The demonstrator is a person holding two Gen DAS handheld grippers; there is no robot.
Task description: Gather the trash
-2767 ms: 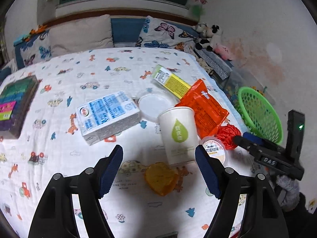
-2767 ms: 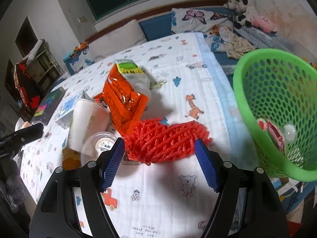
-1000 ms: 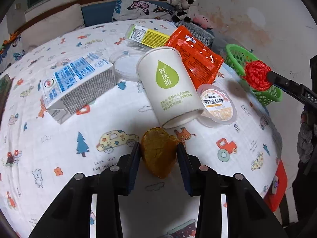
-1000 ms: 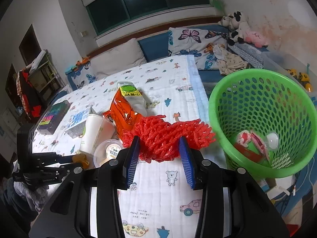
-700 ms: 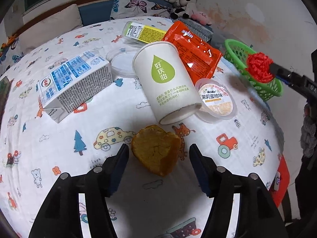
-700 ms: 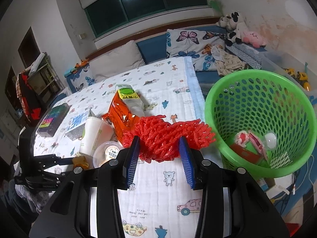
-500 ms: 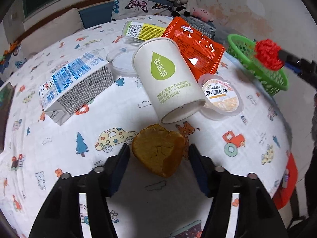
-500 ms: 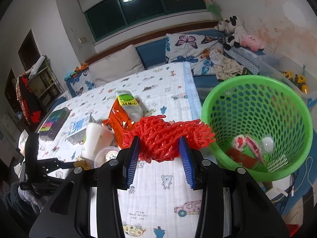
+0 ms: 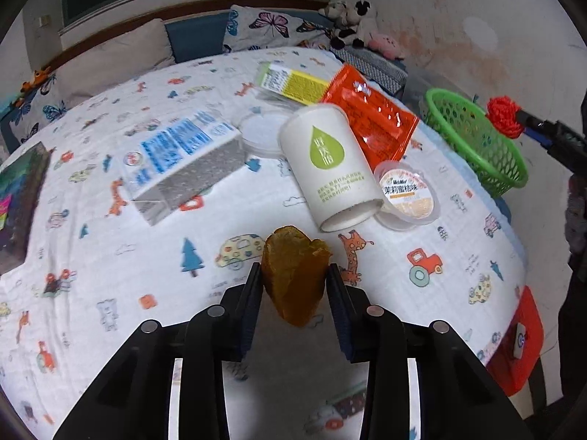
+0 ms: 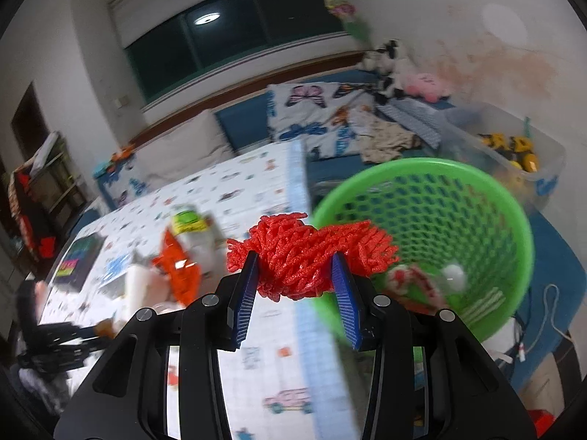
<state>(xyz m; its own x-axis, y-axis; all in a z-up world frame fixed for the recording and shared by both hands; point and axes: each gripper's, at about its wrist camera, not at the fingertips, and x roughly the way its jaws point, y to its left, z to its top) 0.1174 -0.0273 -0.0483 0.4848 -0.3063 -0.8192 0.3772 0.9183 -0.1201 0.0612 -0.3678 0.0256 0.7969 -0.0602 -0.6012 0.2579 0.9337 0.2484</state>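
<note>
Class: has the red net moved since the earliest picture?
Yes. The red net, clamped in the right tool, was lifted off the bed toward the green basket.

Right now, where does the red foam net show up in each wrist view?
Left wrist: red foam net at far right, above the green basket, gripped by the right gripper.
Right wrist: centre, clamped between the fingers, basket rim behind.
Shared landmark: the green basket.

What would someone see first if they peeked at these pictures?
Probably the bright red foam net pinched in the right gripper, right beside the rim of the green basket. Next, the orange peel squeezed in the left gripper, just above the cartoon bedsheet, with a tipped white paper cup lying behind it.
</note>
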